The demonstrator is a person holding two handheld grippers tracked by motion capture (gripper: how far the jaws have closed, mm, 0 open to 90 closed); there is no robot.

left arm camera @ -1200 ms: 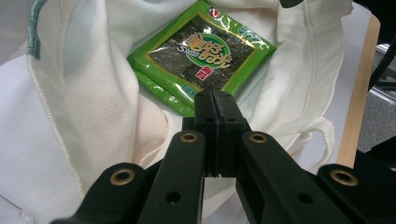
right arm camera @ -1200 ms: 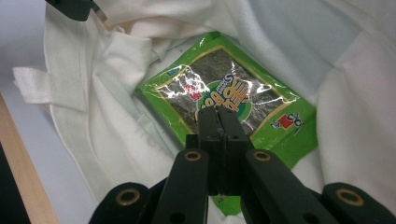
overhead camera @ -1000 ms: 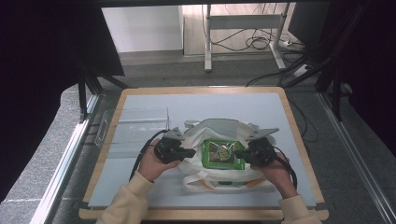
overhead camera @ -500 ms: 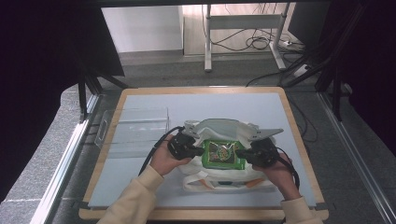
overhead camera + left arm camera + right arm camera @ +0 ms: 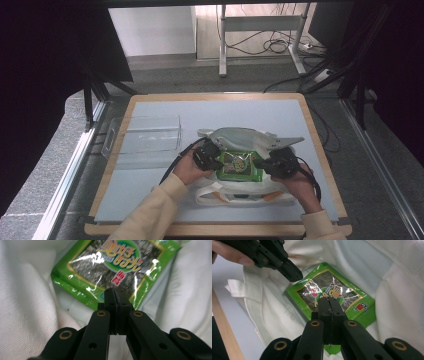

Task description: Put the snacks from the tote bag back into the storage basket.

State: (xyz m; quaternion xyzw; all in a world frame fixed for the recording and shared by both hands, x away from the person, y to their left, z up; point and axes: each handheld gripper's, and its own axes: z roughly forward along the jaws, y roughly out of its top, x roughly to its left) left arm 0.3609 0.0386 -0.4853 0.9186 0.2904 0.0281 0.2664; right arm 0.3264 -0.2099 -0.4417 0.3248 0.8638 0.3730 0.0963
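Note:
A green seaweed snack packet [image 5: 239, 167] [image 5: 120, 262] [image 5: 355, 301] lies flat inside the open mouth of a white cloth tote bag [image 5: 235, 136] [image 5: 25, 302] [image 5: 402, 302] on the table. My left gripper [image 5: 215, 161] [image 5: 115, 292] is shut with nothing between its jaws, its tip over the packet's near edge. In the right gripper view, the left gripper [image 5: 295, 276] hovers at the packet's far corner. My right gripper [image 5: 264, 165] [image 5: 329, 300] is also shut and empty, pointing down at the packet's middle from the other side.
A clear plastic bin [image 5: 145, 134] stands at the left of the blue-grey mat [image 5: 225, 112], beside the bag. The bag's handles [image 5: 235, 196] lie toward the front edge. The mat has a wooden rim [image 5: 320, 150].
My left gripper has moved right and slightly down, from beside the bag to the packet's left edge. The right gripper has stayed where it was.

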